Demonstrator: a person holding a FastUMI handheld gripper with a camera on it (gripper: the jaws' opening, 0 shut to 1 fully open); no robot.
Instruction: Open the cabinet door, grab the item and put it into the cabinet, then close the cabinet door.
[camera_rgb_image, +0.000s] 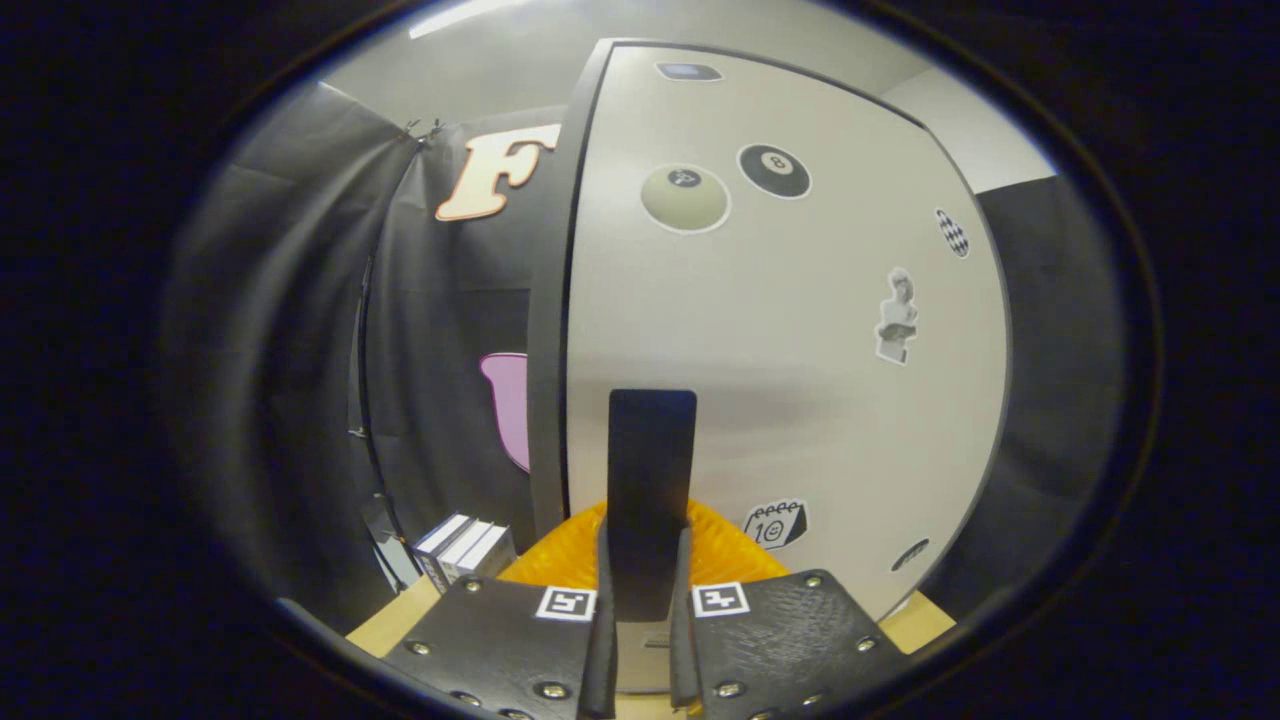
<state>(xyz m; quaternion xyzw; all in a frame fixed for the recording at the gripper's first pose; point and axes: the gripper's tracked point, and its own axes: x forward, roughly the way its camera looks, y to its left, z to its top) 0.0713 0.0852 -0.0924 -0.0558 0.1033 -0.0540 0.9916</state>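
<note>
The gripper (642, 640) has its fingers (604, 640) closed on both sides of the handle (651, 490), which stands out from the cabinet door (800, 400) ahead. Boxes (465, 548) sit on the table (385, 628) left of the door, before the wall.

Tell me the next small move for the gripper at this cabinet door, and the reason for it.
Probably pull back and swing outward. The gripper has both fingers closed on the black handle of the white cabinet door. The door looks shut against its dark frame, and the small boxes beside the cabinet are not yet inside.
</note>
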